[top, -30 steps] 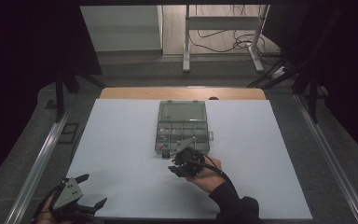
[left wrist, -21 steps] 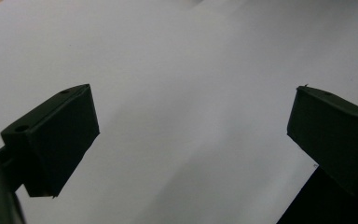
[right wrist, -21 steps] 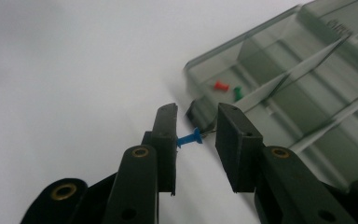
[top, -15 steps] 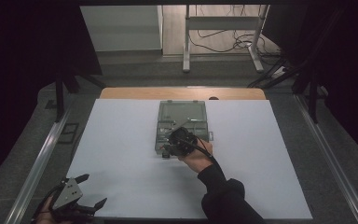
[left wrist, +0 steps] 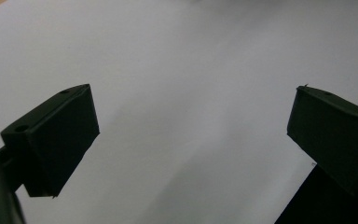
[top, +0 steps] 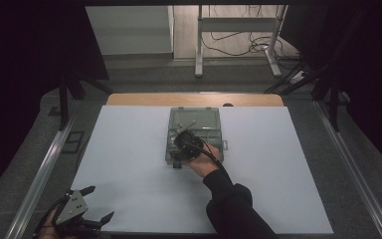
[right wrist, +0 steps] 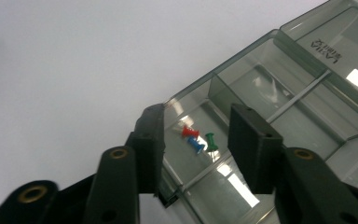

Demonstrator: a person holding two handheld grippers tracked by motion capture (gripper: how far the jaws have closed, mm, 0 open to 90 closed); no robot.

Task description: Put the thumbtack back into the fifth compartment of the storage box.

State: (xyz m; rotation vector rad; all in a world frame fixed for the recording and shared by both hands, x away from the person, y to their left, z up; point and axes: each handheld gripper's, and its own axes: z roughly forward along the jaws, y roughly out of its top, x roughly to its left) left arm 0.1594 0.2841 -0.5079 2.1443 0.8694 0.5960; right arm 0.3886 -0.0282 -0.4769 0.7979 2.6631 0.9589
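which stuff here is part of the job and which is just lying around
In the job:
- clear plastic box
- red, blue and green push pins in its corner compartment
- right gripper, open over them

Lying about:
- left gripper, open, idle
- white mat

White table mat [top: 129, 149], grey carpet floor [top: 358, 199], metal stand [top: 238, 40], cables [top: 243, 47], dim room.

Dim room, dark surround, white sheet [top: 129, 149] evenly lit; glare on clear box [right wrist: 261, 88]
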